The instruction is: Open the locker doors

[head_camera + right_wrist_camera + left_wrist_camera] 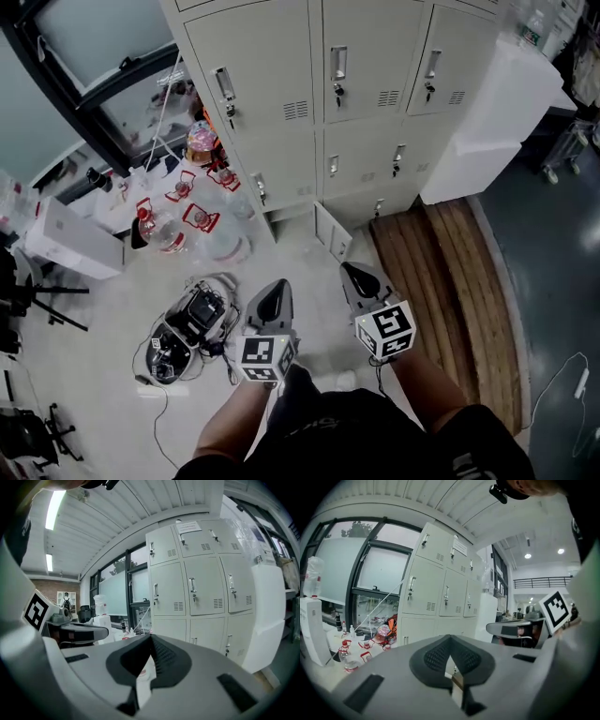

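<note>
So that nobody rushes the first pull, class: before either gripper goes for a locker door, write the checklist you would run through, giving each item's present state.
1. Jaws open to take a handle: not ok. The left gripper and right gripper are both shut and empty.
2. Grippers at the lockers: not ok. Both hang well short of the doors.
3. A handle in sight: ok. The middle door's handle shows plainly.
4. Doors unlocked: cannot tell.
5. Floor by the left end clear: not ok. Bottles stand beside the lockers.
</note>
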Motion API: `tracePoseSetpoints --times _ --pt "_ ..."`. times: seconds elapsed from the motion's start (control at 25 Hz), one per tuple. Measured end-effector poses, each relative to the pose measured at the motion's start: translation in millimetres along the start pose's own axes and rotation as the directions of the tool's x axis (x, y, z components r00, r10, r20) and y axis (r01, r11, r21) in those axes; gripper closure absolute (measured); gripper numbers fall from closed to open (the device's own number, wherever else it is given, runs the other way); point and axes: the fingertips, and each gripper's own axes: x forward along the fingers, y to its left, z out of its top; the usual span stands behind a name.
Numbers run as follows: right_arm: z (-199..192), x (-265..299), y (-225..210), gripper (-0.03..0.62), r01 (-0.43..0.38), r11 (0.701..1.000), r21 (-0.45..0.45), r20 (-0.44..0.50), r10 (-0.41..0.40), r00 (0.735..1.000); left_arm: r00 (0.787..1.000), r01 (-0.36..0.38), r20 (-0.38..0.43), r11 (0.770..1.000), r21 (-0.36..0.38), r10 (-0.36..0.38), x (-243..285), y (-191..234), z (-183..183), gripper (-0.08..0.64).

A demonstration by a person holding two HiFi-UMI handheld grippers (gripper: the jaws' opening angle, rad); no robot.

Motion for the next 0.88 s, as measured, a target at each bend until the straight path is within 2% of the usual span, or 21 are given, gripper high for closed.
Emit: tracePoseSetpoints --times 0.36,0.88 --pt "-11 -63 -14 0.592 -0.045 0.999 -0.004 0.010 0.045 0.999 0.999 -0.045 -0.006 0.999 -0.007 0.045 -26 -65 -19 0.561" --pt "-16 -107 -22 0.592 -0.041 0.999 0.010 0.032 0.040 0.999 0.998 -0.061 0.006 0.998 0.004 0.060 -41 -99 -20 0.561"
